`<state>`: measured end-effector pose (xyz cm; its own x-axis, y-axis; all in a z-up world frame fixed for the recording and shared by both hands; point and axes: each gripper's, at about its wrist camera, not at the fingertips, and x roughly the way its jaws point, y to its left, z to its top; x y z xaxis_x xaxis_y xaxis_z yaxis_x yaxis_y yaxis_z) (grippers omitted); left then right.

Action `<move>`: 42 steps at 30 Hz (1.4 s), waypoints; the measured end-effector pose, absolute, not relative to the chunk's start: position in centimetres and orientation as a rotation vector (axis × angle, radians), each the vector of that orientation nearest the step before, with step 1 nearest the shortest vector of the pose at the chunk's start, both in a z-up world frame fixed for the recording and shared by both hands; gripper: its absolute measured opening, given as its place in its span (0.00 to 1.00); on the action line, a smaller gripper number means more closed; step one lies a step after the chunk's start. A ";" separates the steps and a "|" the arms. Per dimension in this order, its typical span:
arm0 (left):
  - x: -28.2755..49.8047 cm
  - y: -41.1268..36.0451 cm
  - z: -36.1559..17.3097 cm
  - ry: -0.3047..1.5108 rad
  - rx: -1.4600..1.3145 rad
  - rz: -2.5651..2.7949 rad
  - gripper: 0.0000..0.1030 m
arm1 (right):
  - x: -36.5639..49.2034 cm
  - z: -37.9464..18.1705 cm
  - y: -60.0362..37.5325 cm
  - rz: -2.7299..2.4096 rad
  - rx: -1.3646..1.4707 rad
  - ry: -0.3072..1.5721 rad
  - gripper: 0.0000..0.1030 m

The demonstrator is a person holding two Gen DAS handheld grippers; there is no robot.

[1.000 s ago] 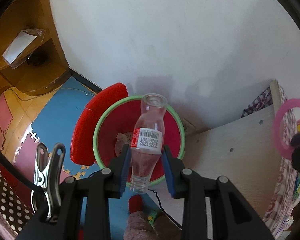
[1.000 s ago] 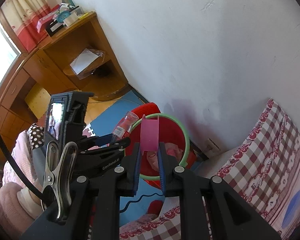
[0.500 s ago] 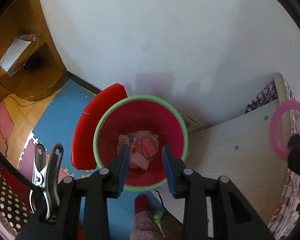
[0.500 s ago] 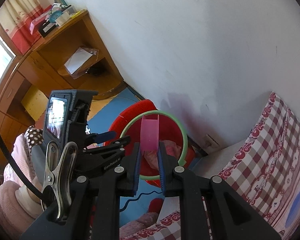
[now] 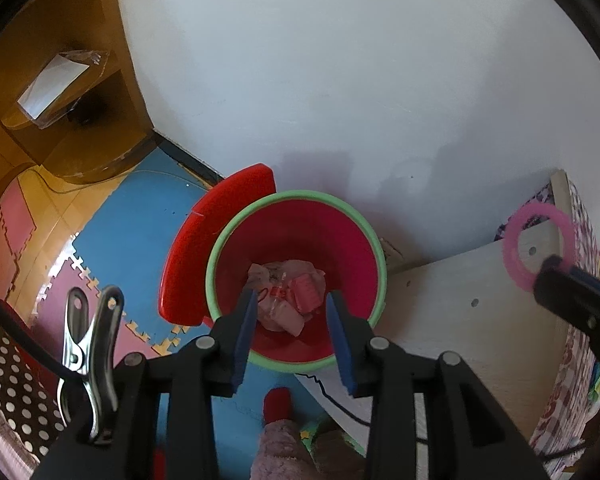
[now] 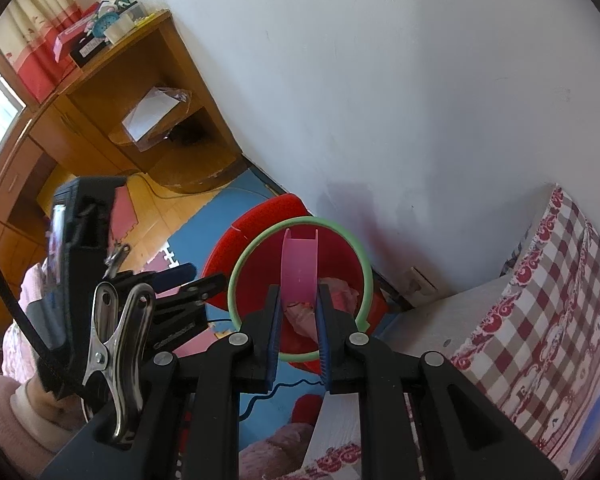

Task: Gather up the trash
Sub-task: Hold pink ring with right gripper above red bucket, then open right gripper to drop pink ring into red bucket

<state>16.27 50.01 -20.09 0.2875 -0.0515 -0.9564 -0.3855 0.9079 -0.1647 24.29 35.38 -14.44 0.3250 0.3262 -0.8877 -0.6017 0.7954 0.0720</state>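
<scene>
Gripping pink ring [image 6: 298, 266] edge-on, right tongs [image 6: 298, 316]

blue, pink and wood-toned foam puzzle mats [image 5: 132, 232] cover the floor; on them stands a red, green-rimmed bin [image 5: 300, 200], a red lid [image 5: 204, 248] just beside it.

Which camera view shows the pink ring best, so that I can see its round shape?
The left wrist view shows it best: the pink ring appears there as a full open circle, held by the right claw at the right edge. The right wrist view shows the ring edge-on only, as a flat pink band between the pads.
</scene>
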 end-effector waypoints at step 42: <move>13.0 49.5 -16.1 1.216 -0.401 0.221 0.36 | 21.1 -13.2 34.1 0.592 -0.199 1.071 0.29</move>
<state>13.02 49.51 -16.06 0.3383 -0.0476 -0.9398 -0.3749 0.9092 -0.1810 21.15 34.08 -13.18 0.3427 0.3577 -0.8687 -0.5452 0.8287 0.1262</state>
